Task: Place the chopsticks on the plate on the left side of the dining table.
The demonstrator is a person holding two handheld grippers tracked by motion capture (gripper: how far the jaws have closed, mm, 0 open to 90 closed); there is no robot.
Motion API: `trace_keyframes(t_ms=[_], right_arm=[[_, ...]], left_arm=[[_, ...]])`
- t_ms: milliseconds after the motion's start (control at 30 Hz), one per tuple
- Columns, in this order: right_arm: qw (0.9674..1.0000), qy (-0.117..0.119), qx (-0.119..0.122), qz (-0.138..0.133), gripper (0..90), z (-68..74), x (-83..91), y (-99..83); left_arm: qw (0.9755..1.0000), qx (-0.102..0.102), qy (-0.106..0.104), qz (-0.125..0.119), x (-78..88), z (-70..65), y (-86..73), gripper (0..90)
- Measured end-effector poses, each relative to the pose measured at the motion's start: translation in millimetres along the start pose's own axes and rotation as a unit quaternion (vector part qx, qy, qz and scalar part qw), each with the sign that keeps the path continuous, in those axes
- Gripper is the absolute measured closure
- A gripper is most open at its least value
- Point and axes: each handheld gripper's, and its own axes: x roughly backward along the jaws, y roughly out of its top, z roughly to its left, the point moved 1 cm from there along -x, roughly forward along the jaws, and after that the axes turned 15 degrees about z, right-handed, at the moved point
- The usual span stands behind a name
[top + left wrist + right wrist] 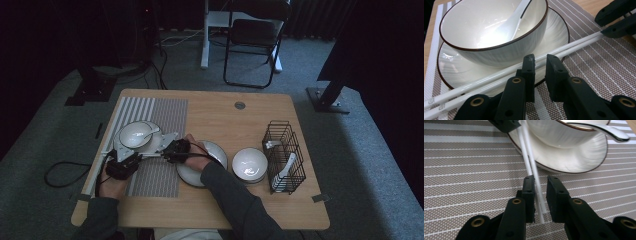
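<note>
So the white chopsticks [574, 46] lie on the striped placemat [165, 125] near the tabletop's left edge, leaning on the plate [559, 27] under the bowl [499, 32]; left gripper [540, 66] and right gripper [541, 192] each have jaws slightly spread around the pair, not pinching; looks like they're squaring them up beside the setting.

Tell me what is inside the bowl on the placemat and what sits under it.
Inside the bowl lies a white spoon, its handle leaning on the rim. Under the bowl sits a plate on the striped placemat. The plate's centre is covered by the bowl.
</note>
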Motion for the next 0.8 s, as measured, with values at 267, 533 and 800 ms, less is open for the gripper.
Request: trace_keyframes(t_ms=[267,533,800], right_arm=[[0.9998,-0.007,-0.017,-0.006,74.8,-5.0,5.6,-2.4],[0.9989,-0.004,-0.044,-0.017,72.7,-11.1,9.3,-6.2],[0.9989,0.025,-0.037,-0.012,67.8,-6.0,2.9,-7.7]], left_arm=[[1.0,0.001,0.001,-0.001,0.0,-0.1,-0.4,78.3],[1.0,0.001,0.002,-0.003,0.8,0.5,-1.9,78.0],[1.0,0.006,0.004,-0.002,2.3,3.9,-4.8,77.7]])
